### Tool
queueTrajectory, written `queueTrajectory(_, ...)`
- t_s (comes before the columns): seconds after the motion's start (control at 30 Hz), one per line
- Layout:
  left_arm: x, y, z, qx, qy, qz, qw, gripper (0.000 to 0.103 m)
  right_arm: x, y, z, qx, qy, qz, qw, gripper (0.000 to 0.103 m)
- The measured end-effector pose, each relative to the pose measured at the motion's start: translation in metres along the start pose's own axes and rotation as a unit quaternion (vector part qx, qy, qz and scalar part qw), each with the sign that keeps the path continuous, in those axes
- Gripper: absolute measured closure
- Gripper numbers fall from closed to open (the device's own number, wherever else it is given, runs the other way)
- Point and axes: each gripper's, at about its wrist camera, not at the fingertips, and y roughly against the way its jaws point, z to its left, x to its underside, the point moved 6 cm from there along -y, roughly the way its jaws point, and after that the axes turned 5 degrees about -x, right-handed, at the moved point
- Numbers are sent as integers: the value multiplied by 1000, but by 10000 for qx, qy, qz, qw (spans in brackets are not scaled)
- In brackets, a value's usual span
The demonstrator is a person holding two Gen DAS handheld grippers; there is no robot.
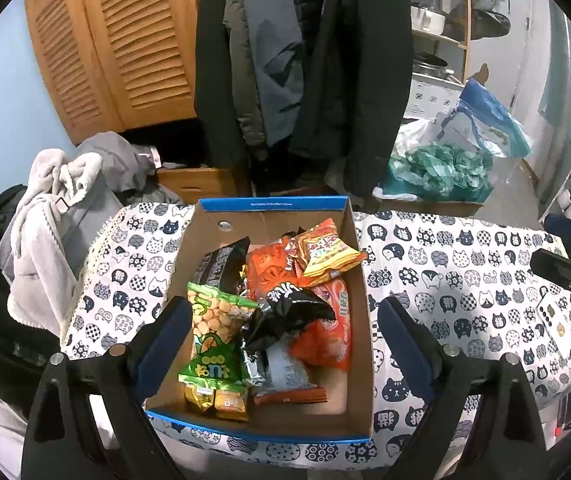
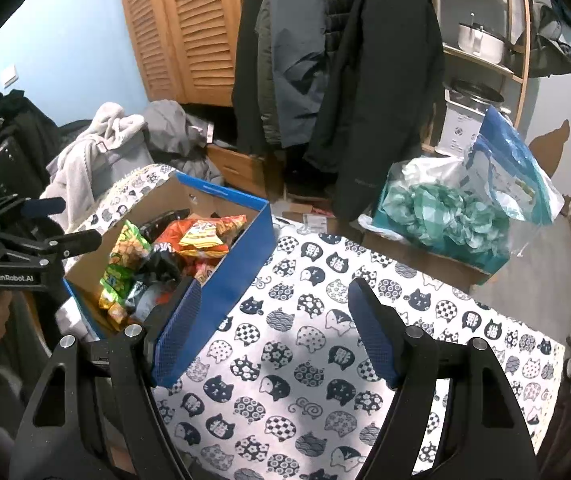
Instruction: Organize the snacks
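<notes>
A blue cardboard box (image 1: 273,203) sits on the cat-print tablecloth (image 1: 457,276) and holds several snack bags: a green one (image 1: 213,332), a black one (image 1: 289,316), orange ones (image 1: 333,336) and a yellow-orange one (image 1: 325,252). My left gripper (image 1: 281,324) is open and empty, hovering above the box with its fingers spread over the box's width. My right gripper (image 2: 273,320) is open and empty over the cloth, just right of the box (image 2: 237,276). The left gripper (image 2: 61,220) shows at the left edge of the right wrist view.
A phone (image 1: 557,320) lies on the cloth at the right. Coats (image 1: 285,60) hang behind the table. A pile of clothes (image 1: 65,208) lies left of it. Plastic bags (image 2: 465,200) sit on the floor at the back right.
</notes>
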Motion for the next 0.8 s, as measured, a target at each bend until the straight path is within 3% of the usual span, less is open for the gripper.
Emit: queueTrajectory(0.8, 1, -1, 1, -72, -59, 7, 10000, 8, -1, 2, 6, 24, 140, -20, 9999, 28)
